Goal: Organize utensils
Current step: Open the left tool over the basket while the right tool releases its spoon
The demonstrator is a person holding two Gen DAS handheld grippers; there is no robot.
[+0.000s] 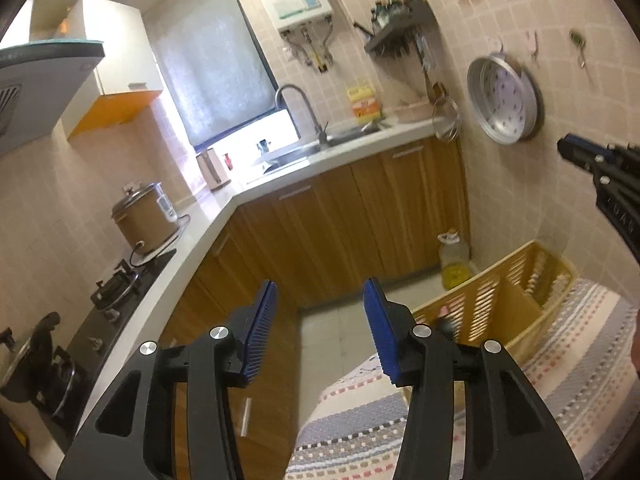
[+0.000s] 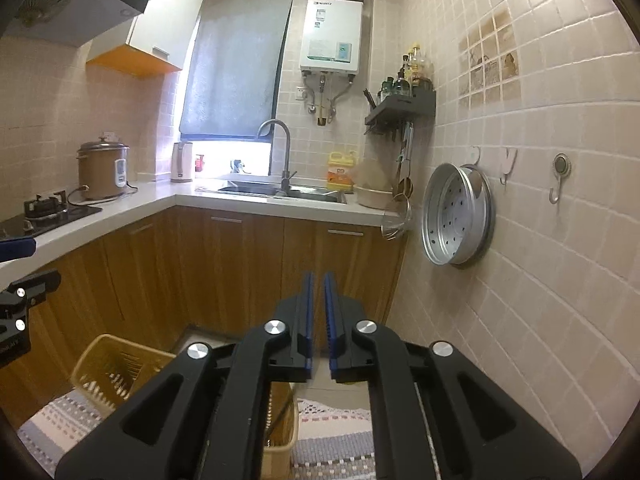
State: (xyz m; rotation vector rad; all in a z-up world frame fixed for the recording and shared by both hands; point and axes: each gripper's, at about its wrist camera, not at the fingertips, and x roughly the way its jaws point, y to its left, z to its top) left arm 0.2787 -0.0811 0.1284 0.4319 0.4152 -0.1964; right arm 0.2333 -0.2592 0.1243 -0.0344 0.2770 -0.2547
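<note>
Both jaws empty: left gripper [image 1: 320, 312] wide, right gripper [image 2: 316, 320] narrow; basket [image 1: 500, 304] below.

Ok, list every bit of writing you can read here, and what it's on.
"NORITZ": top of the white water heater, barely legible.
Water heater's stickers and panel: too small.
Yellow detergent bottle label: blurred.
Rice cooker panel: unreadable.
Lettering on the left tool's body: cut off.

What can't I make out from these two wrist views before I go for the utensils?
- Yellow basket contents: left wrist view, slatted walls and divider hide them.
- The basket's middle: right wrist view, right gripper body covers it.
- Utensils to sort: none clearly visible in either view.
- Patterned cloth: cut off by the fisheye edge.
- Left gripper: open, empty.
</note>
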